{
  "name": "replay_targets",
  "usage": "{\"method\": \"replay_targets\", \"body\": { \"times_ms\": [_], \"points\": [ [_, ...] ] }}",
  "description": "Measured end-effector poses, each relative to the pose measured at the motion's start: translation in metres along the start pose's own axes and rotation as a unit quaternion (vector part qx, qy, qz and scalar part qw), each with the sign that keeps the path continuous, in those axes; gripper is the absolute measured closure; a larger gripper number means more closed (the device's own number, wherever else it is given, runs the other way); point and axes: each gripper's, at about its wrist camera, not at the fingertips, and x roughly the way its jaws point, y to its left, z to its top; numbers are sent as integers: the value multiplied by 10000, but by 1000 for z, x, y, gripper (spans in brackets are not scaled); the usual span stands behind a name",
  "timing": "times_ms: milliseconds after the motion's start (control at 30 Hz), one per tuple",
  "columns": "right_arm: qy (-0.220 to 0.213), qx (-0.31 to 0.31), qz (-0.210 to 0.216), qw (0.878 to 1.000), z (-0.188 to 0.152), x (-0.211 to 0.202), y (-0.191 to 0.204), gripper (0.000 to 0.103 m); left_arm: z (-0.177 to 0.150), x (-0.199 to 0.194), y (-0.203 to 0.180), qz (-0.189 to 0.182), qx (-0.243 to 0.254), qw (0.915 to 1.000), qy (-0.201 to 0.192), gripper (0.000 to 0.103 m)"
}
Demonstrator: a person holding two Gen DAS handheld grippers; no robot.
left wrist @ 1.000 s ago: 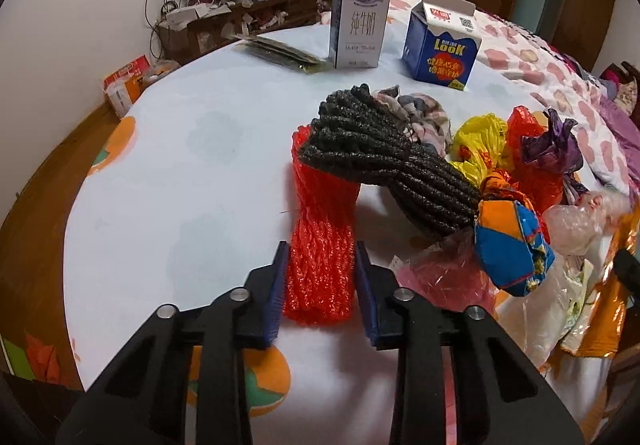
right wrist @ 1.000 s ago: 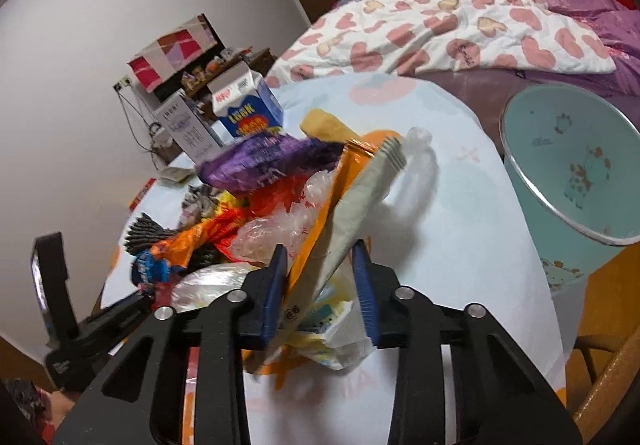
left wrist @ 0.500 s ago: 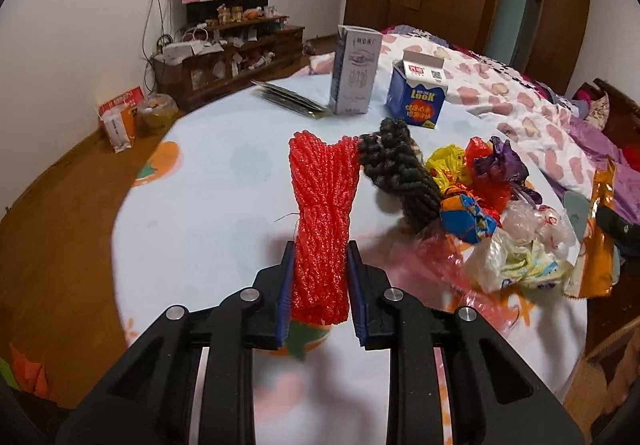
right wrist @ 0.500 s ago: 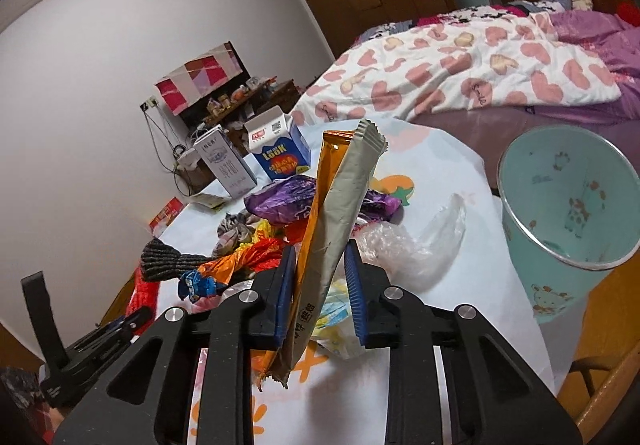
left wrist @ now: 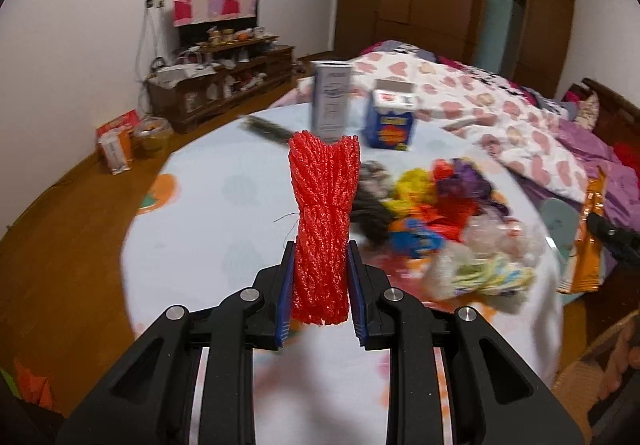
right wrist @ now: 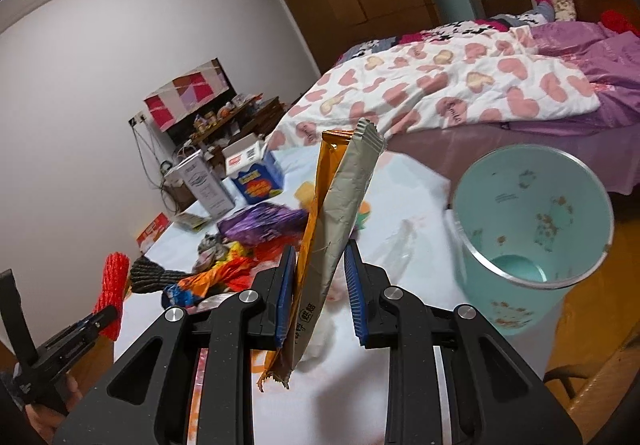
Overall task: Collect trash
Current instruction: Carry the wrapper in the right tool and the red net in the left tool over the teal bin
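My left gripper [left wrist: 320,273] is shut on a red foam net sleeve [left wrist: 323,221] and holds it upright above the round table [left wrist: 224,205]. My right gripper [right wrist: 319,277] is shut on an orange and silver snack wrapper [right wrist: 340,221], lifted above the table. The red sleeve also shows at the left of the right wrist view [right wrist: 112,293]. A heap of trash [left wrist: 440,213] lies on the table: a black net sleeve [right wrist: 154,277], a purple wrapper [right wrist: 260,225], orange, yellow and clear plastic. A light blue trash bin [right wrist: 532,241] stands open beside the table, right of my right gripper.
A tall white milk carton [left wrist: 331,101] and a blue carton [left wrist: 390,117] stand at the table's far side. A bed with a heart-print quilt [right wrist: 440,93] lies behind. A wooden cabinet [left wrist: 216,85] stands by the wall. A wooden chair [right wrist: 592,377] is at lower right.
Both grippers closed on their items and lifted them off the table. The red sleeve and the wrapper now stand higher, and the bin has come closer in the right view.
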Motion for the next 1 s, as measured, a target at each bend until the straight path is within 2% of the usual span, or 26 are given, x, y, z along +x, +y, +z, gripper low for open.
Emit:
{"method": "replay_targets", "body": {
  "times_ms": [267, 533, 667, 800, 1000],
  "points": [
    [-296, 33, -263, 9992, 22, -27, -41, 77, 11, 0, -80, -592, 568, 9966, -88, 79],
    [-598, 196, -1037, 9926, 42, -51, -116, 77, 9, 23, -171, -1109, 1082, 9879, 81, 79],
    [-541, 178, -1318, 9896, 46, -47, -144, 77, 6, 35, -207, -1419, 1234, 9820, 157, 79],
    [-548, -72, -1625, 9852, 46, -40, -160, 77, 6, 47, -251, -1549, 1485, 9766, 118, 79],
    [-207, -267, -1836, 9824, 42, -15, -183, 77, 0, 66, -309, -1878, 1695, 9672, 242, 79]
  ]
}}
